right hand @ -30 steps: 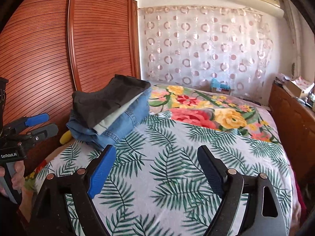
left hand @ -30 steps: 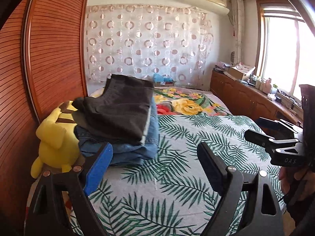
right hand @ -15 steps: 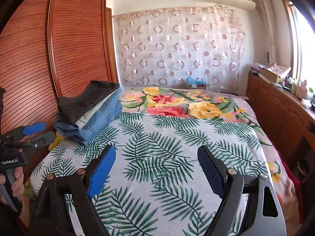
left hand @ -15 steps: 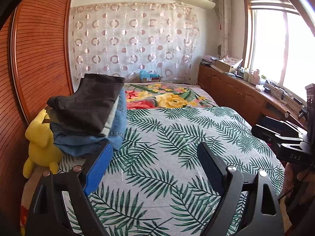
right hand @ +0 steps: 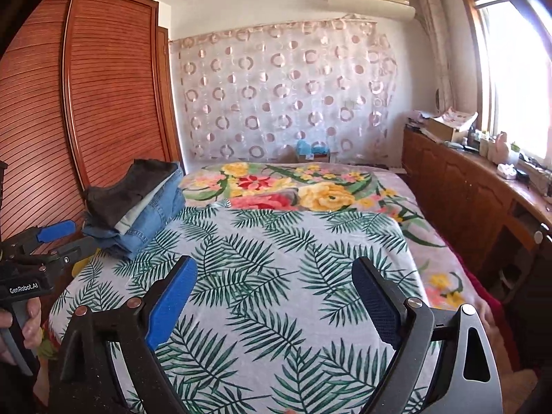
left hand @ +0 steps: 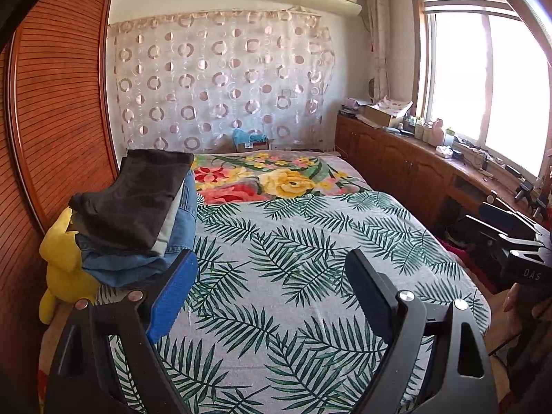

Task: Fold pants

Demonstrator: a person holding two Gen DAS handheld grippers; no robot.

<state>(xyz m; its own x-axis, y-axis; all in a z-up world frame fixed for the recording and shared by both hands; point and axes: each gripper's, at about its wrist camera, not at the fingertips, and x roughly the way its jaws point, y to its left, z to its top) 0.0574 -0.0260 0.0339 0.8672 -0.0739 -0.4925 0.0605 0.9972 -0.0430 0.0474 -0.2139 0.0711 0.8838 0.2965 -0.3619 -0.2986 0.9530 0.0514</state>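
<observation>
Both grippers have drawn back from the stack of folded pants (left hand: 138,214), which now sits farther off at the bed's left edge. Stack: a dark charcoal pair on top, a pale grey layer beneath, blue denim at the base, edges roughly aligned, leaning against a yellow plush toy (left hand: 62,269) beside the wooden wardrobe (left hand: 58,103). Palm-leaf bedspread (left hand: 293,258) lies flat and bare before it; a floral blanket (left hand: 269,179) covers the far end. Left gripper (left hand: 272,293): fingers wide, nothing between them. Right gripper (right hand: 276,296): jaws opening, nothing between them.
</observation>
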